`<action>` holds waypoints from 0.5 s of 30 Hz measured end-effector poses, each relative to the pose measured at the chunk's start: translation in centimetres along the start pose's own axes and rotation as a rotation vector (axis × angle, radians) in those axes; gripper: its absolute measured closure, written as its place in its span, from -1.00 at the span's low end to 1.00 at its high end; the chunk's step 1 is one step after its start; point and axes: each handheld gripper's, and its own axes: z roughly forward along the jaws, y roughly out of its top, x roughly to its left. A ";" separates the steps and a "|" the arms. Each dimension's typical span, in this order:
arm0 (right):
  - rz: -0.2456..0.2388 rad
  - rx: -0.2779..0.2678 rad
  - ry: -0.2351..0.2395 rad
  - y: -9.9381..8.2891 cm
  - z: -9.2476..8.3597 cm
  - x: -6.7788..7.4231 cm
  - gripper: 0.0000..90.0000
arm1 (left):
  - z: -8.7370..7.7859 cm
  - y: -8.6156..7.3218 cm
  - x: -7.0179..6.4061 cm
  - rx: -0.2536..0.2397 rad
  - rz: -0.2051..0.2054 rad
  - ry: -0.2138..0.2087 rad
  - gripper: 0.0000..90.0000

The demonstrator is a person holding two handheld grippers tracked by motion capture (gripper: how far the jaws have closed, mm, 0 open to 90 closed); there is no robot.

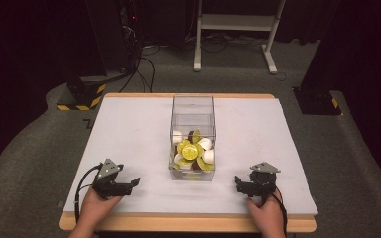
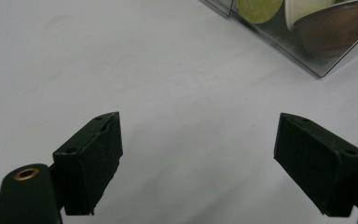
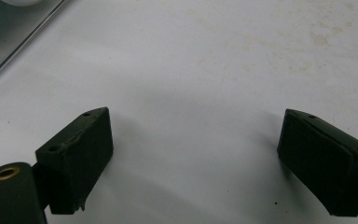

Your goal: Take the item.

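Observation:
A clear plastic box [image 1: 192,106] stands in the middle of the white table [image 1: 129,134], its front part piled with yellow-green, white and brown capsules [image 1: 192,151]. My left gripper [image 1: 135,183] rests near the front left, pointing right toward the box, open and holding nothing. My right gripper [image 1: 237,182] sits at the front right, pointing left, also open and holding nothing. In the left gripper view the box corner [image 2: 307,51] with a brown capsule [image 2: 333,30] lies at the upper right, beyond my open left gripper [image 2: 198,163]. The right gripper view has my right gripper [image 3: 193,163] open over bare table, the box edge [image 3: 9,46] at upper left.
Behind the table are a white desk frame [image 1: 235,29], black stands with yellow-striped bases [image 1: 82,94] and cables on grey carpet. The table's wooden front edge [image 1: 188,223] runs just under the person's hands.

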 end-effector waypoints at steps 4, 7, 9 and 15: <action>0.002 0.001 0.000 0.0 0.0 0.0 -0.77 | -0.1 0.2 -0.3 -0.024 -0.010 -0.012 -0.64; 0.002 0.001 0.000 0.0 0.0 0.0 -0.77 | -0.3 0.3 -0.5 -0.031 -0.010 -0.025 -0.64; 0.001 0.000 0.000 0.0 0.0 0.0 -0.77 | -0.3 0.4 -0.6 -0.040 -0.012 -0.032 -0.64; 0.002 0.001 0.000 0.0 0.0 0.0 -0.77 | -0.5 0.6 -1.2 -0.049 0.010 -0.053 -0.65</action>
